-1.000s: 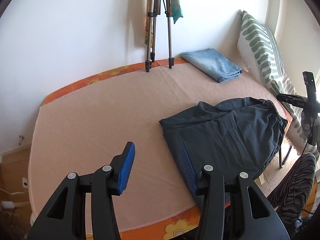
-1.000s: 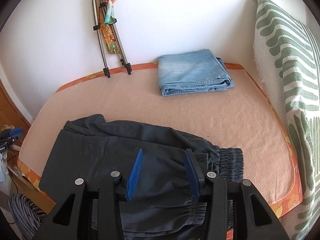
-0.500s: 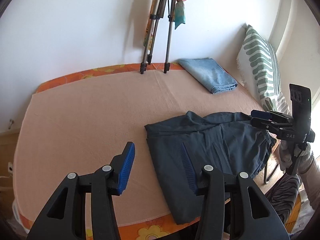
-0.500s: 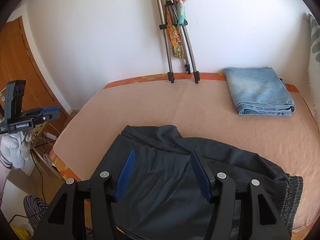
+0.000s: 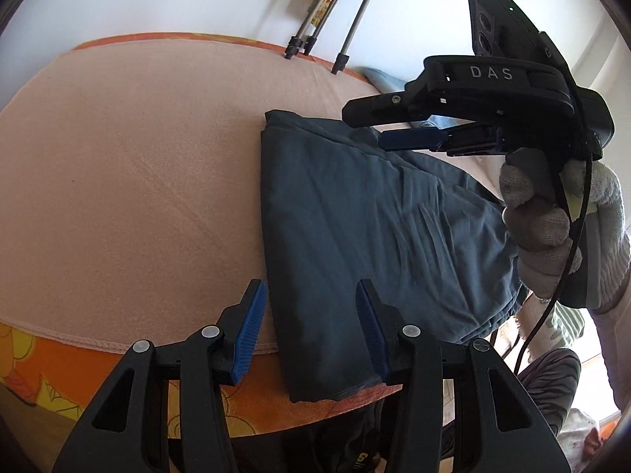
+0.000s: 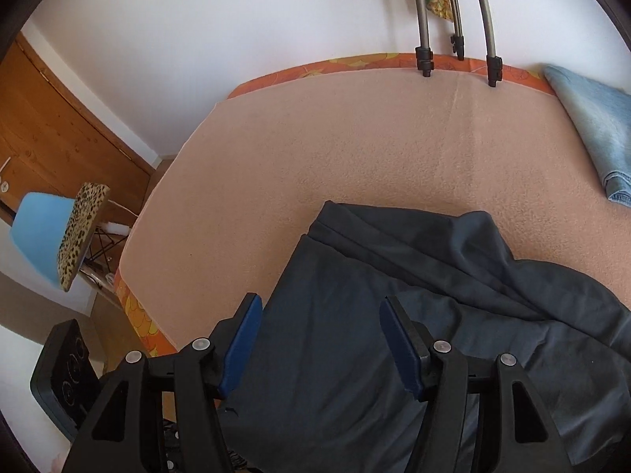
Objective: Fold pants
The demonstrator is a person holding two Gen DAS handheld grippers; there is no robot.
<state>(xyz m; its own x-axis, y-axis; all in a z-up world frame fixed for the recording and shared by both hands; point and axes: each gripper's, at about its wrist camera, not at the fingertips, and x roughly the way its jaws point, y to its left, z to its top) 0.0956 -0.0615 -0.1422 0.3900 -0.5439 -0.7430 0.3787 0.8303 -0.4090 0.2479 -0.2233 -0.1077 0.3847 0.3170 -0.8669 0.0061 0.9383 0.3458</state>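
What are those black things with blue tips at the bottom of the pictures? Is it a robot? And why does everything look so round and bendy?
It is no robot. A person holds a grabbing tool in each hand, and each tool has a small camera looking along its two fingers. That camera's lens bends the picture.

One picture comes from the left claw, the other from the right claw. In the left picture you also see the other tool, held by a gloved hand.

On the bed's pink cover lie dark pants to be folded, and folded blue jeans near the wall. A tripod stands behind.

Both claws are open above the pants, holding nothing.
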